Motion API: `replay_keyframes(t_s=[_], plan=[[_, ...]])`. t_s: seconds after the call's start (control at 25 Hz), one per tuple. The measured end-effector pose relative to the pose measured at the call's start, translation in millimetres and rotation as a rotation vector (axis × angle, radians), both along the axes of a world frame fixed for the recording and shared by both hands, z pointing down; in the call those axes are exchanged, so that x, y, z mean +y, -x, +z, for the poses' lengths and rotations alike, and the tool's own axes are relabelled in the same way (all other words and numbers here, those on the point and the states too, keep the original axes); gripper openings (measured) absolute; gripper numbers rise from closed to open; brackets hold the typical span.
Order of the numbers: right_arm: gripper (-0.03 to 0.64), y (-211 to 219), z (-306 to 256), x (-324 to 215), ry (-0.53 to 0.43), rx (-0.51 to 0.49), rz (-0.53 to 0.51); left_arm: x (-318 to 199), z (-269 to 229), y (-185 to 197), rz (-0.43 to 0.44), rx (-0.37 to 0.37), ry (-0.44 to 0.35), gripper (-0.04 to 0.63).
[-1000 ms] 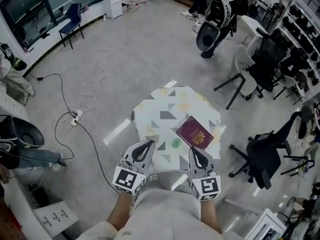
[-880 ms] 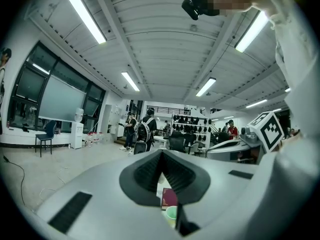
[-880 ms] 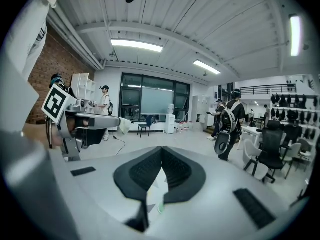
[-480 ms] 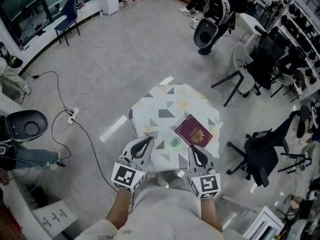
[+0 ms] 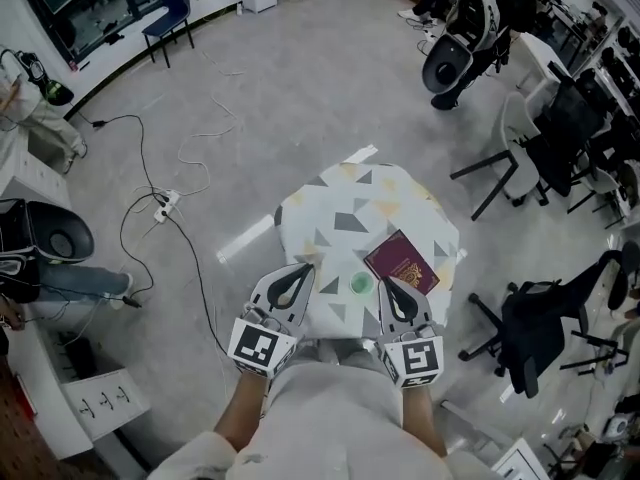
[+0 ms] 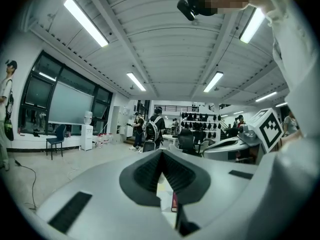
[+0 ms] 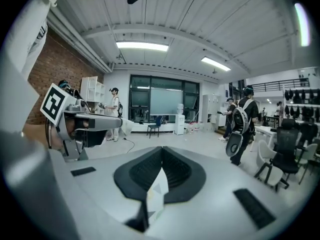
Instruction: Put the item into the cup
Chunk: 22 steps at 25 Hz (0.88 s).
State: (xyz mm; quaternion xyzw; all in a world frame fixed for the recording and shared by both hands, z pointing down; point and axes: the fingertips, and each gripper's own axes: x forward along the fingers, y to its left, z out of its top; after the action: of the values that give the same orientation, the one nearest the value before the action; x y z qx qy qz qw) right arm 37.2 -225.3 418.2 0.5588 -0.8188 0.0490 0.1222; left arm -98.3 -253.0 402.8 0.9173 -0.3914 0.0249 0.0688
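A small green cup (image 5: pixel 360 285) stands near the front edge of a white table (image 5: pixel 345 193) patterned with grey and yellow triangles. A maroon passport-like booklet (image 5: pixel 402 264) lies flat just right of the cup. My left gripper (image 5: pixel 304 268) hovers over the table's near-left edge, left of the cup, jaws together and empty. My right gripper (image 5: pixel 389 282) sits just right of the cup, by the booklet's near corner, also shut and empty. In the left gripper view (image 6: pixel 161 153) and the right gripper view (image 7: pixel 162 150) the jaw tips meet, and only a sliver of table shows through.
Black office chairs (image 5: pixel 540 318) stand right of the table, and a white chair (image 5: pixel 510 148) stands behind it. Cables and a power strip (image 5: pixel 165 203) lie on the floor to the left. A seated person's legs (image 5: pixel 70 278) are at far left.
The head view has shifted, so the table and floor sit a little further right and up. Both grippers stay shut by the table's near edge.
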Motion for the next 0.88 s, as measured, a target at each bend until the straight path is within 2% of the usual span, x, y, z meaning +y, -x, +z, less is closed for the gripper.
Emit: replay_keyframes(t_s=[0.2, 0.44, 0.56, 0.88], plan=[[0.008, -19.6, 15.3, -11.7, 0.026, -0.048, -0.039, -8.1, 9.0, -25.0, -0.033, -0.041, 0.011, 0.009], [0.006, -40.4, 40.8, -22.0, 0.08, -0.091, -0.089, -9.8, 34.7, -52.9, -0.065, -0.095, 0.06, 0.009], [0.006, -43.3, 53.6, -25.8, 0.111, -0.109, -0.122, -10.4, 49.7, -60.9, -0.084, -0.101, 0.105, 0.011], [0.006, -48.9, 88.0, -27.1, 0.194, -0.125, -0.18, -18.0, 66.4, -84.4, -0.078, -0.106, 0.12, 0.011]])
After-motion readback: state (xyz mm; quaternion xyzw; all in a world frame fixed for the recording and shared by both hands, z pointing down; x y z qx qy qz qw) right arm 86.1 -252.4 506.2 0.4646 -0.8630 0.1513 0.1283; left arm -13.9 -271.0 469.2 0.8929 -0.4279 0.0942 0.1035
